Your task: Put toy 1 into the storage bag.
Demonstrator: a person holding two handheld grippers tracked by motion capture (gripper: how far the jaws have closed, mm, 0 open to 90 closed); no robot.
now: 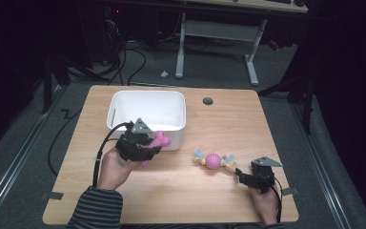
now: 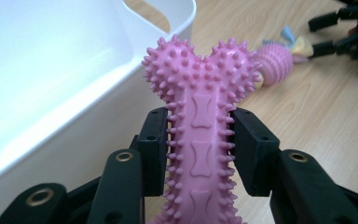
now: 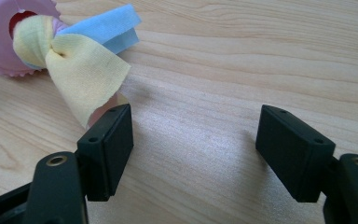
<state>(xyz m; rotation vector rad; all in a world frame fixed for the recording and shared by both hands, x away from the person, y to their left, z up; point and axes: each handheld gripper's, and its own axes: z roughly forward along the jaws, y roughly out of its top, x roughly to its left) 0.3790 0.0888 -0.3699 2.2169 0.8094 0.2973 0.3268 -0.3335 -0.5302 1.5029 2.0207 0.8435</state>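
From the high view, the left gripper (image 1: pixel 148 144) sits at the front wall of the white bin (image 1: pixel 119 101), carrying a pink spiked bone toy (image 1: pixel 160 140) whose knobbed end points at that wall. The left gripper view gives what the overhead cannot — the fingers (image 2: pixel 154 149) pinch the bone's shaft from both sides, spikes pressed against the pads, and the bone hangs clear of the table (image 2: pixel 326 107) beside the bin's rim. Its lower end is cut off at the bottom of that view.

The right gripper (image 1: pixel 241 174) rests near the table's front right, just short of a pink ball toy (image 1: pixel 213 160) with cloth tails. In the right gripper view its fingers (image 3: pixel 109 149) are spread wide with bare wood between them; a yellow cloth tail (image 3: pixel 81 70) droops by the left finger, whether touching it I cannot tell. The ball is cut off at the top left corner there.

The bin stands open and the wood between the two toys is bare — so is the far right stretch up to the round cable hole (image 1: pixel 208 101).
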